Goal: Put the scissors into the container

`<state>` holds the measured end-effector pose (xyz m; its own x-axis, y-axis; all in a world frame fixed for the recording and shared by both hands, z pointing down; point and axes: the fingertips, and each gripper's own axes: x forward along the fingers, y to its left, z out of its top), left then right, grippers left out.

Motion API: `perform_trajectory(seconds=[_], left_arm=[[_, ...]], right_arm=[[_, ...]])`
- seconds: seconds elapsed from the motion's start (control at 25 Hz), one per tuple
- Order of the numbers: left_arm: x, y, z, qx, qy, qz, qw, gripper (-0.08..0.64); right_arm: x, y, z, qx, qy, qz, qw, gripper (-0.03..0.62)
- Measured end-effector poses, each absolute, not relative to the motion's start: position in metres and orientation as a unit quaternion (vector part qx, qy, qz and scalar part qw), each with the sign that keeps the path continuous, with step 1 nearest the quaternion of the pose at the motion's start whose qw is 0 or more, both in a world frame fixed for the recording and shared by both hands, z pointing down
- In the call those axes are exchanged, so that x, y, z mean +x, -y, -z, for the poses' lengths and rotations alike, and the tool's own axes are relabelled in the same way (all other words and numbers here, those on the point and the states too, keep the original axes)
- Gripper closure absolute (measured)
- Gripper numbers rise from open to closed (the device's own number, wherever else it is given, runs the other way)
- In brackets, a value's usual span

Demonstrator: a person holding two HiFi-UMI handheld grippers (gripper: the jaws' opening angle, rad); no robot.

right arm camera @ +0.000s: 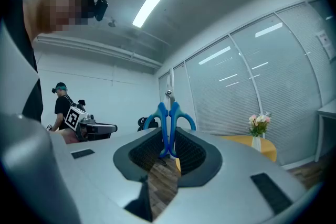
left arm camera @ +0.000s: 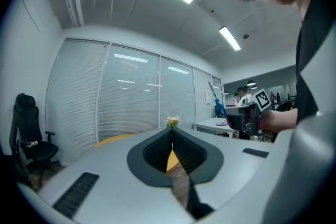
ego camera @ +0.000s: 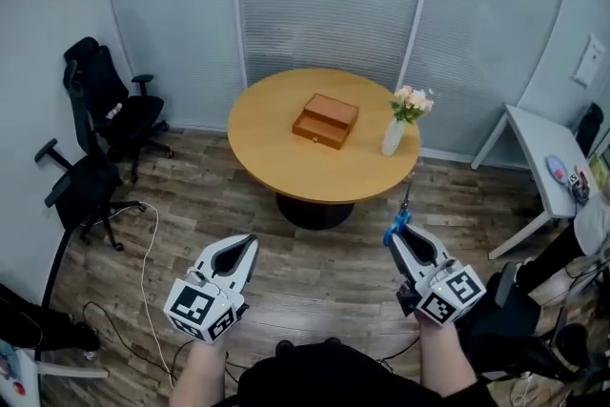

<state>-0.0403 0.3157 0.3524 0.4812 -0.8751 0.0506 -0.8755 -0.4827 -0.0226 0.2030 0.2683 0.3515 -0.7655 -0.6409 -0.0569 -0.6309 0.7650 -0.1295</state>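
A: Where are the scissors?

B: In the right hand-held gripper. Its jaws are pinched on the blue handles, and the blades stick out past the jaw tips, pointing away from the person.

A: And the left hand-held gripper?

B: Its jaws are pressed together with nothing between them. It is held off to the left of the right one, well apart from it, and both are up over the wooden floor.

A: Where is the container?

B: It is a brown wooden box on the round desk, ahead of both hand-held grippers and well apart from their tips. Its lower drawer looks to be pulled out towards them.

A: Is anything beside it?

B: A white vase of flowers stands on the same desk, right of the box and straight ahead of the right hand-held gripper, beyond the scissor tips.
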Motion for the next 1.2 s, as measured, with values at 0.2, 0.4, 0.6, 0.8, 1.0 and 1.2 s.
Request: perform_trajectory(seconds=[0.2, 0.4, 0.6, 0.8, 1.0, 1.2], left_arm=[[-0.059, -0.326, -0.357, 0.865, 0.501, -0.030, 0.004, 0.546], [-0.092, -0.330, -0.374, 0.858, 0.512, -0.026, 0.025, 0.546], [-0.106, -0.309, -0.385, 0.857, 0.514, -0.026, 0.035, 0.546], [-0.117, -0.273, -0.389, 0.855, 0.517, -0.032, 0.034, 0.546], [-0.123, -0.216, -0.388, 0.853, 0.520, -0.040, 0.032, 0.546], [-0.120, -0.140, -0.391, 0.850, 0.523, -0.047, 0.041, 0.546]], right_arm=[[0.178, -0.268, -0.350, -0.337, -0.938, 0.057, 0.057, 0.500], [0.150, -0.269, -0.353, -0.331, -0.940, 0.066, 0.056, 0.500], [0.142, -0.248, -0.368, -0.334, -0.937, 0.091, 0.055, 0.500], [0.131, -0.209, -0.376, -0.334, -0.936, 0.094, 0.060, 0.500], [0.129, -0.152, -0.381, -0.335, -0.935, 0.099, 0.065, 0.500], [0.131, -0.078, -0.389, -0.334, -0.934, 0.109, 0.057, 0.501]])
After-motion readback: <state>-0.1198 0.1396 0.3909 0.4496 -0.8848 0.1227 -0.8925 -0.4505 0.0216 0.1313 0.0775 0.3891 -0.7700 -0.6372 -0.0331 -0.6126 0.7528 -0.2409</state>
